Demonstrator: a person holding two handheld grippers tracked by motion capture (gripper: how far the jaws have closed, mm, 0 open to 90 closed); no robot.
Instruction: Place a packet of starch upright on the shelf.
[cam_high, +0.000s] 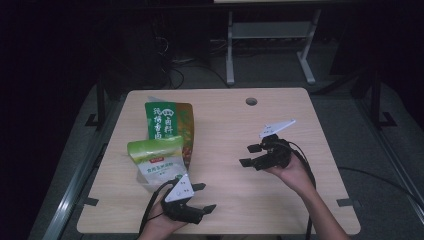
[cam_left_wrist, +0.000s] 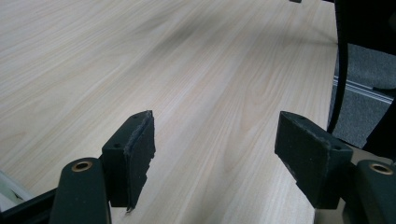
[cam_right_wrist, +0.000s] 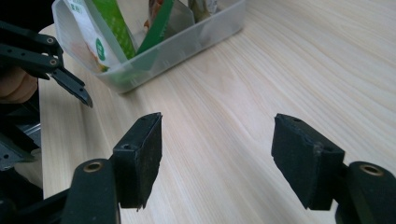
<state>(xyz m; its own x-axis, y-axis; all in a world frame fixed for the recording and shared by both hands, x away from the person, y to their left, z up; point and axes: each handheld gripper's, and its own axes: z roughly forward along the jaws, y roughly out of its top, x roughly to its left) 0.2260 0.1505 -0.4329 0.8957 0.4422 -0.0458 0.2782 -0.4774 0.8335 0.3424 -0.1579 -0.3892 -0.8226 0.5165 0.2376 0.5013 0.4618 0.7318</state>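
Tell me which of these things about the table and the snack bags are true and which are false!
1. Both grippers hold nothing. True: the left gripper and the right gripper stand open over bare table.
2. The bags lie flat on the table. False: the green bags stand in a clear plastic bin.
3. The bin is on the left half of the table. True.
4. The right gripper is squeezing a bag. False: it is apart from the bags.

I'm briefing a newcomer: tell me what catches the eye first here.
The green pouches stand in a clear bin at the table's left. The left gripper sits open at the near edge beside the bin, and the right gripper, open and empty, points toward it from mid-table.
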